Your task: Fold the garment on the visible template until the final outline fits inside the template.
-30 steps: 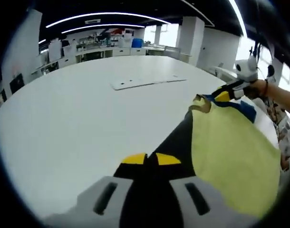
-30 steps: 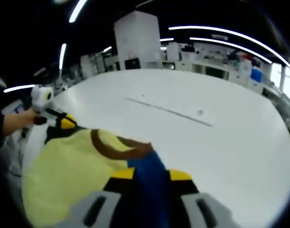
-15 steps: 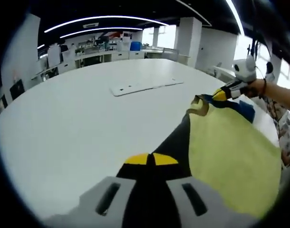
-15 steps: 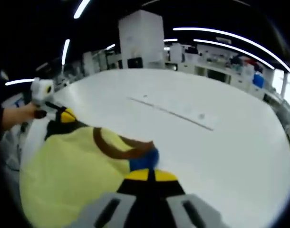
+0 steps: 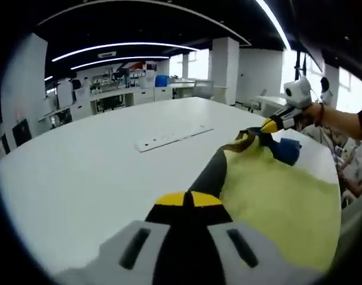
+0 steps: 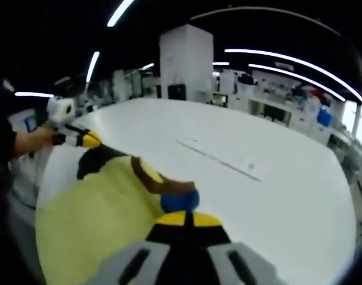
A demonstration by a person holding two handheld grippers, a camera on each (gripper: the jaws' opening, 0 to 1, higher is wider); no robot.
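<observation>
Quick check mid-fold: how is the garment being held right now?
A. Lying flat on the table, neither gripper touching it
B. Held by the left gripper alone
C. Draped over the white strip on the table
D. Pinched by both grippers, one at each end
D: the left gripper is shut on the black sleeve of the yellow garment, and the right gripper is shut on its blue part beside the brown collar.

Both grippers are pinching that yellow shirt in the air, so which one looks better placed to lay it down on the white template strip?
Probably neither alone. The left gripper holds the black sleeve and the right gripper the blue one, both shut on the garment. The template lies ahead of both, so both should carry it together.
</observation>
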